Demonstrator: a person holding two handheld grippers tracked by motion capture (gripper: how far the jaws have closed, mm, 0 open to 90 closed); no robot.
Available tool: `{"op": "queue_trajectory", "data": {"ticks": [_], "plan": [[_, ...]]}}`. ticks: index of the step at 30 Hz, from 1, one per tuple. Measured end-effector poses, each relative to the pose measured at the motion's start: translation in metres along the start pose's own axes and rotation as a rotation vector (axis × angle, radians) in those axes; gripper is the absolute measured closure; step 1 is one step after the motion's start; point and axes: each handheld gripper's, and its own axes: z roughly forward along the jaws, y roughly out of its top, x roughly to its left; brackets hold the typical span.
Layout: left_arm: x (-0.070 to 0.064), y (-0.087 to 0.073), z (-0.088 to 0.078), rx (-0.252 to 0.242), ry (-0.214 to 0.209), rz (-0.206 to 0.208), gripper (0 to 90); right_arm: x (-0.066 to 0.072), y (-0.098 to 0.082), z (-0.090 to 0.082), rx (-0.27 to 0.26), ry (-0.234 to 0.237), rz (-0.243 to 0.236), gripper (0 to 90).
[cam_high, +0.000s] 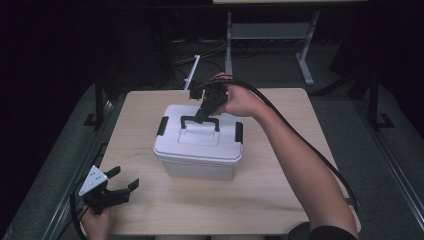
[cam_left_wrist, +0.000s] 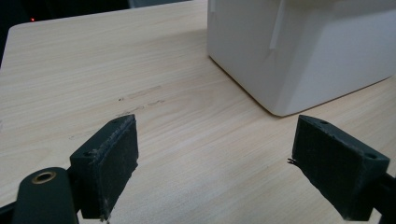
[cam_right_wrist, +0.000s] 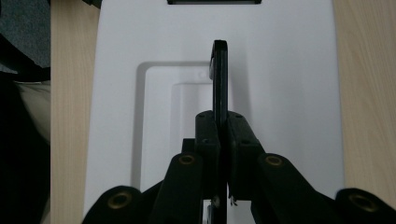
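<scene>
A white lidded box (cam_high: 199, 149) with black side latches stands at the middle of the wooden table (cam_high: 280, 190). Its black carry handle (cam_high: 200, 120) is raised upright above the lid. My right gripper (cam_high: 202, 116) points down over the lid and is shut on that handle; in the right gripper view the pads (cam_right_wrist: 208, 135) pinch the thin black handle (cam_right_wrist: 220, 79) edge-on above the white lid (cam_right_wrist: 280, 93). My left gripper (cam_high: 120, 182) rests open near the table's front left corner. Its pads (cam_left_wrist: 109, 163) stand wide apart with bare wood between them, and the box's corner (cam_left_wrist: 299, 51) lies ahead.
A white rod (cam_high: 191, 74) sticks up behind the box at the table's far edge. A grey desk frame (cam_high: 270, 35) stands on the floor beyond the table. A cable (cam_high: 300, 140) trails along the right forearm.
</scene>
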Motion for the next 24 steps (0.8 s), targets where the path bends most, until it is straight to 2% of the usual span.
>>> {"op": "queue_trajectory", "data": {"ticks": [24], "plan": [[0.003, -0.001, -0.003, -0.008, 0.012, -0.005, 13.7, -0.010, 0.002, 0.017, 0.016, 0.028, 0.009, 84.4]]}}
